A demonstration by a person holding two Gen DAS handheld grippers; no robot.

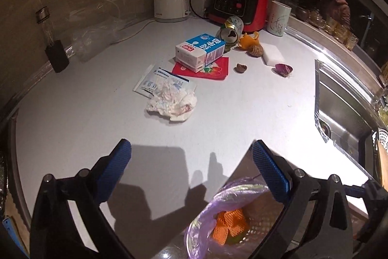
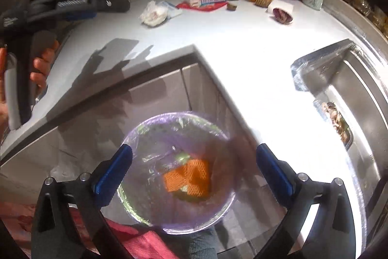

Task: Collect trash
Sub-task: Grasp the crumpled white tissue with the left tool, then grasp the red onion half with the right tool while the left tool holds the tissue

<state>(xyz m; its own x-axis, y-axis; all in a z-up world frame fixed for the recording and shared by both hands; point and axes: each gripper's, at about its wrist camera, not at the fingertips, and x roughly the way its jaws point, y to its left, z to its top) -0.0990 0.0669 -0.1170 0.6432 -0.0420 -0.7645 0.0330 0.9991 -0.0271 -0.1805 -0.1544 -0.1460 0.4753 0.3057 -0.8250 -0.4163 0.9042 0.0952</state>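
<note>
Both the right tool (image 2: pixel 194 169) and the left tool (image 1: pixel 191 162) stand wide and empty, the right above the purple-lined bin (image 2: pixel 178 171) holding orange foam netting (image 2: pixel 191 177). Farther on the desk (image 1: pixel 72 113), the crumpled tissue (image 1: pixel 173 101) looks light and soft, best pinched mid-wad; beyond, the milk carton (image 1: pixel 201 51) seems stiffer, likely gripped across its narrow sides.

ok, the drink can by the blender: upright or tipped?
Tipped. The can lies on its side on the counter, its opened top facing the left wrist camera, between the milk carton and the orange peel.
</note>
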